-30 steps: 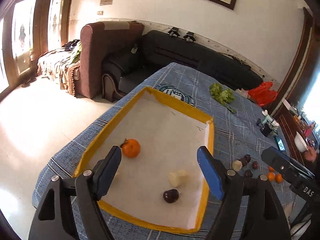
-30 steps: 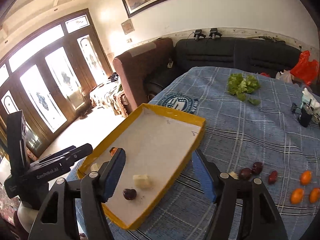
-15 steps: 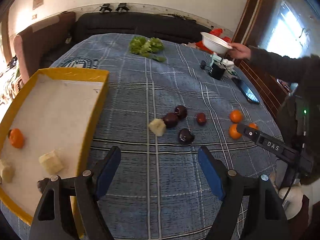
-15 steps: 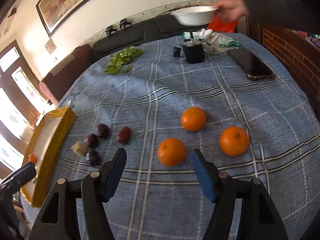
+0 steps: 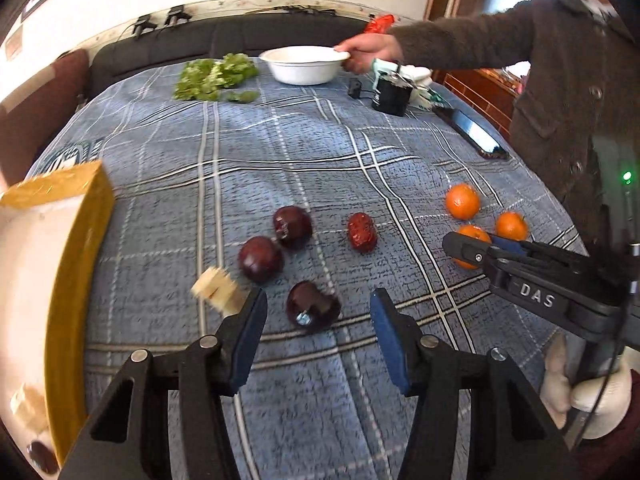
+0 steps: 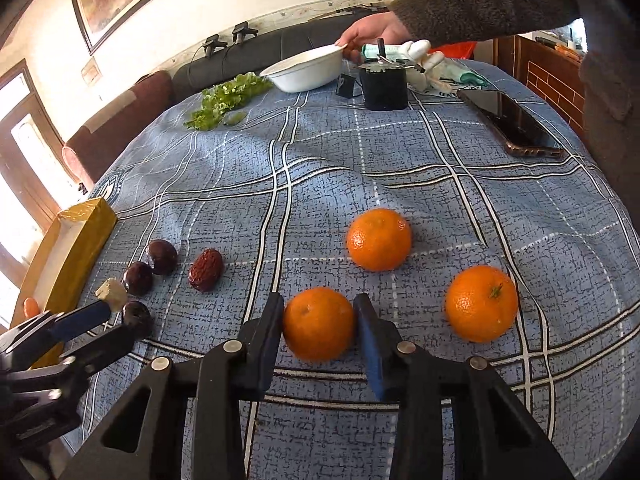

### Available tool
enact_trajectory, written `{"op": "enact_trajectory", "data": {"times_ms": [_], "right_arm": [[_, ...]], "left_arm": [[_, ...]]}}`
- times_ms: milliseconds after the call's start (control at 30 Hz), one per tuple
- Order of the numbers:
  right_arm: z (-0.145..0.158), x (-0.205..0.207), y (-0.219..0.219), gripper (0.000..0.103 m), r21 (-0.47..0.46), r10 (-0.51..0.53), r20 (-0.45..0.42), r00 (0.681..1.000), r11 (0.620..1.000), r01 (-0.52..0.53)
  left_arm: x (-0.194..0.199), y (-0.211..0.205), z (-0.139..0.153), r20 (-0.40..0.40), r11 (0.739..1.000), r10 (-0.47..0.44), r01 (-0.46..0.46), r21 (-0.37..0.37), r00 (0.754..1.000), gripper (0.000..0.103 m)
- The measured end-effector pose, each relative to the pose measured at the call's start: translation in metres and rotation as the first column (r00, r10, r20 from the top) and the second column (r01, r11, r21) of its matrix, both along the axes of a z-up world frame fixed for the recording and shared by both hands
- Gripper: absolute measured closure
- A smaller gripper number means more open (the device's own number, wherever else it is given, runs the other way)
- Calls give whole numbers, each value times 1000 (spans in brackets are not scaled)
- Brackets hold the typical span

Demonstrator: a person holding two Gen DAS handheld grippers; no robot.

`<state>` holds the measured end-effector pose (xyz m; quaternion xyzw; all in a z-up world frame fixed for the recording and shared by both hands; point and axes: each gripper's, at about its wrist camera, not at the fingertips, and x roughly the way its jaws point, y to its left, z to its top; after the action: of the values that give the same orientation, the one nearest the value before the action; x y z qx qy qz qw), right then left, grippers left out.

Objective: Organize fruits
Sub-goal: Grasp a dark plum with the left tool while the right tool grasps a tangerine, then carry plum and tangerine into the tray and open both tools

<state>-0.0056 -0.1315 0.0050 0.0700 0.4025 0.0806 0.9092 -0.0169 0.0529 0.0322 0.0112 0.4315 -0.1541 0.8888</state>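
Note:
In the right wrist view, my right gripper (image 6: 318,322) has its blue pads on both sides of an orange mandarin (image 6: 319,323) on the blue plaid cloth. Two more mandarins (image 6: 379,239) (image 6: 481,303) lie beyond. In the left wrist view, my left gripper (image 5: 316,320) is open just short of a dark plum (image 5: 311,310). Two more plums (image 5: 261,259) (image 5: 293,227), a red date (image 5: 362,232) and a pale cube (image 5: 218,290) lie ahead. The yellow tray (image 5: 78,240) stands at the left.
Another person's hand (image 5: 366,50) holds a white bowl (image 5: 304,65) at the far side. Lettuce (image 5: 216,76), a black container (image 5: 391,94) and a phone (image 5: 474,136) lie on the cloth. A sofa runs behind the table.
Both grippers swung from the tray to the loose fruit. The right gripper closed in around a mandarin. The left moved up to the plums. The person's bowl came down to the table.

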Motion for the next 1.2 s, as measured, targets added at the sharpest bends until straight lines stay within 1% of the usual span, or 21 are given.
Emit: {"op": "enact_trajectory", "data": {"times_ms": [67,167,233,300,500,733,933,1000,1067,1200], "right_arm": [[0,-1,0,64,2,2,0,1000,1000,-2],[0,-2,0,64,7,4,-1,1000,1000,-4],[0,-2,1,64,7,6,-2,1000,1000,-6],[0,-3,1,64,5,7,-2,1000,1000,-7],[0,-6,3,64,-5,3,1,1000,1000,-3],[2,-12,7,66,-24,10,24,1000,1000,-9],[9,-20,10,66,-47,-14,69,998,999,17],[14,-21,13,65,-28,-11,63,998,1000,13],[21,-24,19,65,18,6,52,999,1000,-7],[55,-20,62,65,112,114,71,991,986,-122]], "left_arm": [[4,-5,-4,-6,1000,-14,14,11,1000,51],[10,-11,-13,-25,999,-25,26,28,999,58],[8,-13,-14,-6,998,-19,20,53,1000,67],[9,-11,-14,-6,999,-13,14,50,1000,75],[4,-2,-10,-9,999,29,-29,12,1000,75],[-24,20,21,40,995,78,-75,-58,996,75],[-59,66,50,84,980,172,-162,-120,982,75],[-71,84,58,99,972,206,-192,-133,974,75],[-82,102,64,119,963,246,-229,-139,962,75],[-95,135,70,135,942,313,-290,-169,940,75]]}}
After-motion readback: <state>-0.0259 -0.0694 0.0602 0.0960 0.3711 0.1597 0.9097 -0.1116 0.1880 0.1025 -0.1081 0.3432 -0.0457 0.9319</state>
